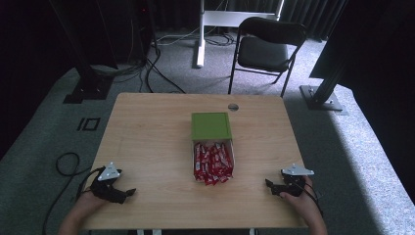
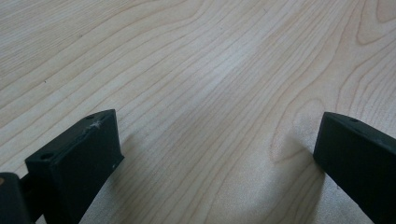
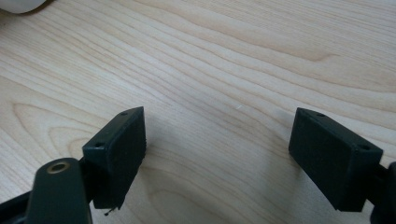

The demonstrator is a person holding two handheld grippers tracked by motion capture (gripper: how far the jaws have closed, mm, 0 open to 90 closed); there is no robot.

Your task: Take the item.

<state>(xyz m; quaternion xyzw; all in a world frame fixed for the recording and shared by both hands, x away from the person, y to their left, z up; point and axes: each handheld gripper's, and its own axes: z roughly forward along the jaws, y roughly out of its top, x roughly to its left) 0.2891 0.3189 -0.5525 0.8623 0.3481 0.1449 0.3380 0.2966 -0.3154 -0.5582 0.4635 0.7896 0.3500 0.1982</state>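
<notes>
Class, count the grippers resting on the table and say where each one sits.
2. The left gripper rests near the table's front left corner; the right gripper near its front right corner. Both are open, either side of the box of red packets.

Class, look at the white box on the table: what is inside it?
The white box holds a heap of red wrappers. Its green lid lies over the far end, hiding whatever is beneath.
</notes>
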